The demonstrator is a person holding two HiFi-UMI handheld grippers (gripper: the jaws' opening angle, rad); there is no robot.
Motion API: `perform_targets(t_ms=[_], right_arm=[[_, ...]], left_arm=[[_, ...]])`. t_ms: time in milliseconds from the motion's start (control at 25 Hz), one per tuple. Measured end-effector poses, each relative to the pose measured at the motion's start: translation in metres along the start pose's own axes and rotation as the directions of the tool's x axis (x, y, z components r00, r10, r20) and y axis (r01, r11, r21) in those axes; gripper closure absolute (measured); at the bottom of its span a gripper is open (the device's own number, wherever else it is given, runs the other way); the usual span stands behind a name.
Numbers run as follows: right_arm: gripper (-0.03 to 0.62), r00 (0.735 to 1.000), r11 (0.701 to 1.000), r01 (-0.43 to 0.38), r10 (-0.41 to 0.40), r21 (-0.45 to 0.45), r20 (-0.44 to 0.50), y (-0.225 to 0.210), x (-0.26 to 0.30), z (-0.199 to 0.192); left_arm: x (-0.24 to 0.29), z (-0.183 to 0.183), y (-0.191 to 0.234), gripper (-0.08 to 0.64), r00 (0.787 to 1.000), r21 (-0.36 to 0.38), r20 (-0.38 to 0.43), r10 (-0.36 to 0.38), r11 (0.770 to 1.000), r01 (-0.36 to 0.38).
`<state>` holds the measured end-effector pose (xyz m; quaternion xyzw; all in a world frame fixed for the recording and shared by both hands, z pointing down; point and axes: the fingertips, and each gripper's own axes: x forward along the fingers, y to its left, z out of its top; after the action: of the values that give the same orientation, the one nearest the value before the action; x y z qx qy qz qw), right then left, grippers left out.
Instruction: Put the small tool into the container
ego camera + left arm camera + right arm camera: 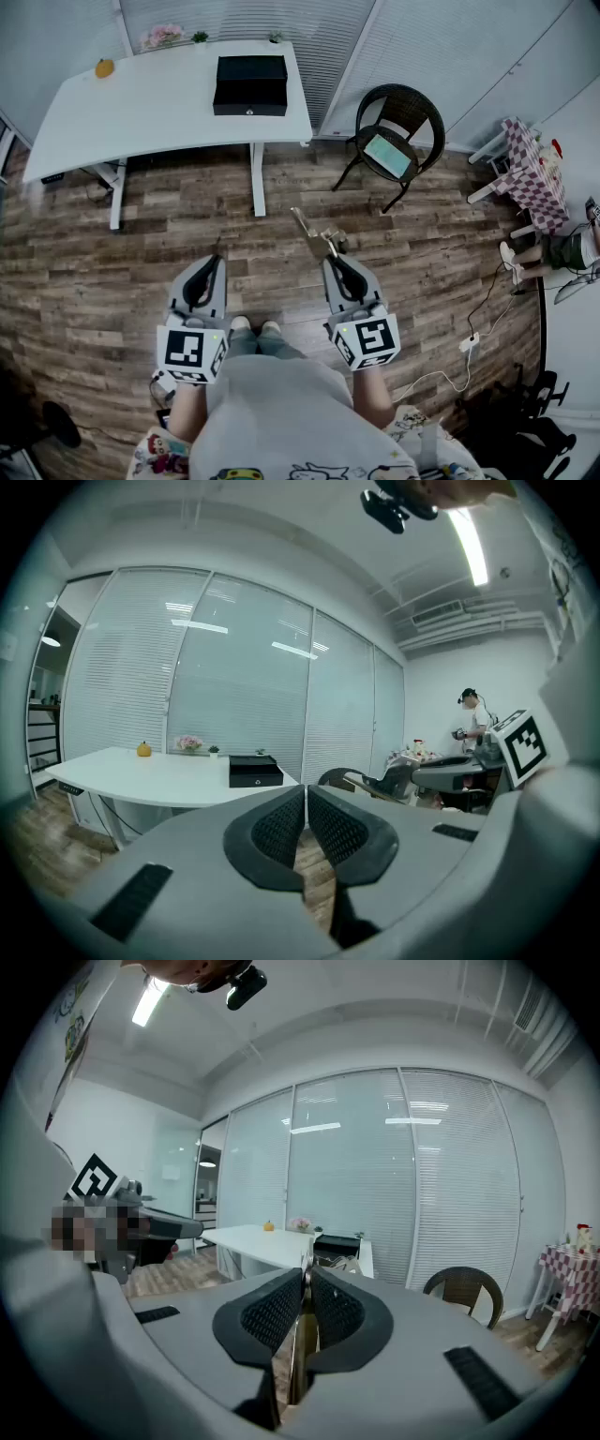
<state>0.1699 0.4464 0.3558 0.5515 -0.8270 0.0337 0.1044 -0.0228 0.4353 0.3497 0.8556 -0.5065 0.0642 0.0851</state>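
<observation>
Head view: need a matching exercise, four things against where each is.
Things:
1 black box
2 orange object
3 wicker chair
4 small metal tool

Places:
A on the white table, far-left end
B clamped in the right tool
C on the floor, right of the table
D on the table, right part

Pairs: 1-D; 2-A; 3-C; 4-B

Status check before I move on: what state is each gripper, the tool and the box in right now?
left gripper: shut, nothing in it.
right gripper: shut on the small tool.
small tool: held edge-on, tip sticking out ahead, not yet in any container.
black box: on the white table, lid down.
</observation>
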Motion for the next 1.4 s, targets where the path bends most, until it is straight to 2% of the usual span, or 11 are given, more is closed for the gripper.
perform_targets(t_ms=[320, 640, 880, 1160, 1400], right_arm=[[0.565, 0.999, 0.999, -0.04, 0.04, 0.034, 0.021, -0.005, -0.013, -0.003], [0.565, 0.997, 0.997, -0.071, 0.071, 0.042, -0.007, -0.012, 0.012, -0.013], [0.566, 0.998, 0.998, -0.066, 0.066, 0.023, -0.011, -0.027, 0.069, -0.004], [0.567, 0.999, 0.999, -0.043, 0.043, 0.015, 0.008, -0.051, 0.158, 0.026], [0.568, 0.999, 0.999, -0.031, 0.031, 0.032, 0.016, -0.061, 0.223, 0.043]], left_arm=[[-0.011, 0.0, -0.01, 0.549, 0.999, -0.002, -0.014, 0.052, 0.999, -0.052], [0.002, -0.007, 0.006, 0.549, 0.996, -0.014, -0.025, 0.089, 0.996, -0.09], [0.054, -0.001, 0.039, 0.549, 0.997, -0.022, -0.008, 0.071, 0.997, -0.071], [0.134, 0.032, 0.096, 0.549, 0.999, -0.012, 0.008, 0.032, 0.999, -0.032], [0.182, 0.049, 0.14, 0.549, 1.0, 0.007, 0.007, 0.012, 1.0, -0.013]])
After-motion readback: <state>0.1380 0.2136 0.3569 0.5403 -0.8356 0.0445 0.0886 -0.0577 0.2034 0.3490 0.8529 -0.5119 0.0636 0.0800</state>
